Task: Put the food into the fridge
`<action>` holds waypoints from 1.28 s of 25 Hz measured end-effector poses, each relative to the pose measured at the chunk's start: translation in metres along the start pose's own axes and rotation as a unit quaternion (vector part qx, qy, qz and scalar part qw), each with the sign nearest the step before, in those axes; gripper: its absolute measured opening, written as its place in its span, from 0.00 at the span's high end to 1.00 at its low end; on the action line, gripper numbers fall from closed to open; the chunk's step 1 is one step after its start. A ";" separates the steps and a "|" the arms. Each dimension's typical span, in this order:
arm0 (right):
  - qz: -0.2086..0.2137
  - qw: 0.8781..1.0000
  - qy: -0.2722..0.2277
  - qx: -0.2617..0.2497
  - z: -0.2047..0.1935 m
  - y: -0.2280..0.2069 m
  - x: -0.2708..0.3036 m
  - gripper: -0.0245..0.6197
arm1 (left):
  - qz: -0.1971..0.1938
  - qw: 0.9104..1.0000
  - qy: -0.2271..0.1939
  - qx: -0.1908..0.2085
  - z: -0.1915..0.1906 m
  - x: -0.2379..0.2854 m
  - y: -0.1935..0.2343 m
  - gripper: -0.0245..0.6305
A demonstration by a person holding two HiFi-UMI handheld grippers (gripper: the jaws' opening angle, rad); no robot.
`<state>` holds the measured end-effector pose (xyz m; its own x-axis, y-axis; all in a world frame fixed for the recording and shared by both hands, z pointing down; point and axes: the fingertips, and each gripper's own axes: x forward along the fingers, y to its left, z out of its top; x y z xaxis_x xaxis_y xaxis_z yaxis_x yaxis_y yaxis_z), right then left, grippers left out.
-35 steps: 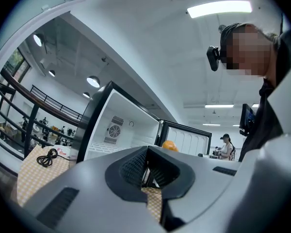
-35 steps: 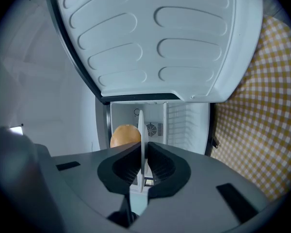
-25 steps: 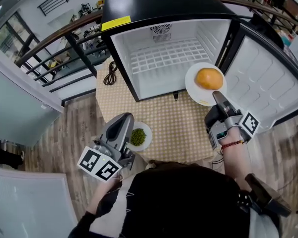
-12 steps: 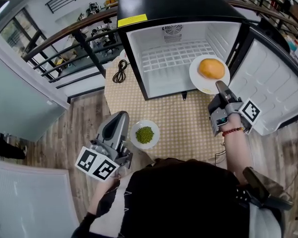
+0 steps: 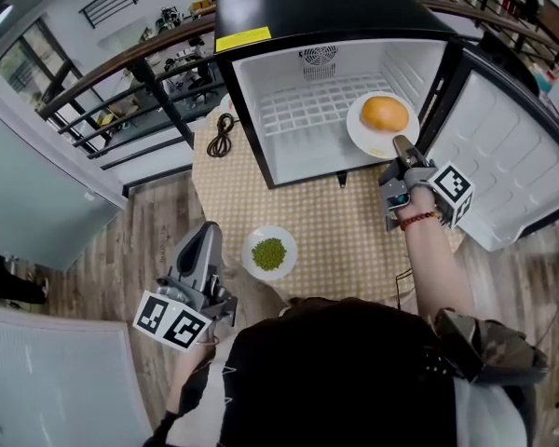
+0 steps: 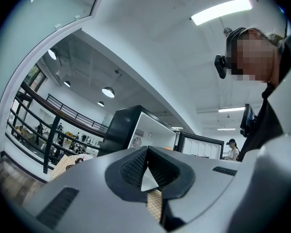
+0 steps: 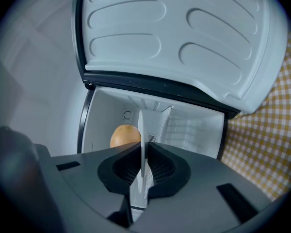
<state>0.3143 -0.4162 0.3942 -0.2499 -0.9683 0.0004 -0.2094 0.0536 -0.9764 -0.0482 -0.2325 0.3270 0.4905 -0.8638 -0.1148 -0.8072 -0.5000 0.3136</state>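
A white plate (image 5: 374,130) bearing a round orange food (image 5: 385,113) hangs at the right side of the open fridge (image 5: 324,9), level with its wire shelf (image 5: 317,105). My right gripper (image 5: 398,143) is shut on the plate's near rim. In the right gripper view the rim (image 7: 141,130) stands edge-on between the pads, with the orange food (image 7: 123,135) behind and my right gripper (image 7: 143,153) around it. A second white plate of green food (image 5: 269,252) rests on the checked table. My left gripper (image 5: 207,230) hovers left of it, shut and empty; in its own view the left gripper (image 6: 146,152) holds nothing.
The fridge door (image 5: 512,147) stands swung open to the right, close beside my right arm. A coiled black cable (image 5: 222,136) lies on the checked tablecloth (image 5: 345,236) left of the fridge. Railings and a drop lie beyond the table; wood floor is at the left.
My right gripper has carried the plate with the orange food further toward the fridge opening. My left gripper has drawn away to the left of the green food plate.
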 end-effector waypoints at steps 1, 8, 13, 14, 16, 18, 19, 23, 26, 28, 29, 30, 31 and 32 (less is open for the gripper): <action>-0.001 1.000 -0.001 -0.001 0.000 -0.001 0.005 0.91 | 0.003 1.000 0.000 -0.001 -0.001 -0.003 0.002 0.94; -0.028 0.999 -0.003 -0.015 0.003 -0.014 0.038 0.91 | 0.035 0.999 -0.010 0.004 0.008 -0.021 0.016 0.94; -0.044 0.999 -0.007 -0.001 0.007 -0.022 0.051 0.91 | 0.052 0.999 -0.011 0.002 0.006 -0.029 0.025 0.94; -0.046 0.999 -0.007 0.003 0.008 -0.022 0.054 0.91 | 0.055 0.998 -0.011 0.000 0.005 -0.031 0.026 0.94; -0.053 0.999 -0.006 0.010 0.009 -0.024 0.059 0.91 | 0.057 0.998 -0.007 -0.002 0.002 -0.032 0.028 0.94; -0.063 0.998 -0.008 0.013 0.010 -0.027 0.064 0.91 | 0.058 0.998 0.003 -0.002 -0.003 -0.033 0.030 0.94; -0.067 0.998 -0.009 0.013 0.011 -0.029 0.065 0.91 | 0.060 0.998 0.006 -0.002 -0.005 -0.034 0.031 0.94; -0.075 0.997 -0.013 0.020 0.016 -0.030 0.073 0.91 | 0.076 0.997 0.008 -0.012 -0.009 -0.041 0.041 0.94; -0.087 0.996 -0.008 0.012 0.017 -0.033 0.082 0.91 | 0.081 0.996 0.022 -0.011 -0.018 -0.046 0.044 0.94; -0.093 0.996 -0.003 0.001 0.018 -0.033 0.086 0.91 | 0.083 0.996 0.039 -0.009 -0.027 -0.051 0.045 0.94; -0.094 0.996 -0.002 -0.003 0.019 -0.032 0.089 0.91 | 0.087 0.995 0.044 -0.010 -0.030 -0.054 0.047 0.94; -0.096 0.995 -0.001 -0.006 0.021 -0.032 0.092 0.91 | 0.092 0.995 0.045 -0.014 -0.032 -0.058 0.050 0.94; -0.097 0.995 -0.002 -0.008 0.022 -0.032 0.094 0.91 | 0.098 0.994 0.043 -0.018 -0.033 -0.061 0.053 0.94; -0.098 0.995 -0.002 -0.011 0.023 -0.032 0.096 0.91 | 0.104 0.994 0.040 -0.021 -0.033 -0.064 0.057 0.94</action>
<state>0.3185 -0.5169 0.4209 -0.1982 -0.9615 0.1902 -0.2740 -0.1319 -0.9526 -0.1145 -0.2035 0.3836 0.3397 -0.9400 0.0307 -0.8801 -0.3062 0.3628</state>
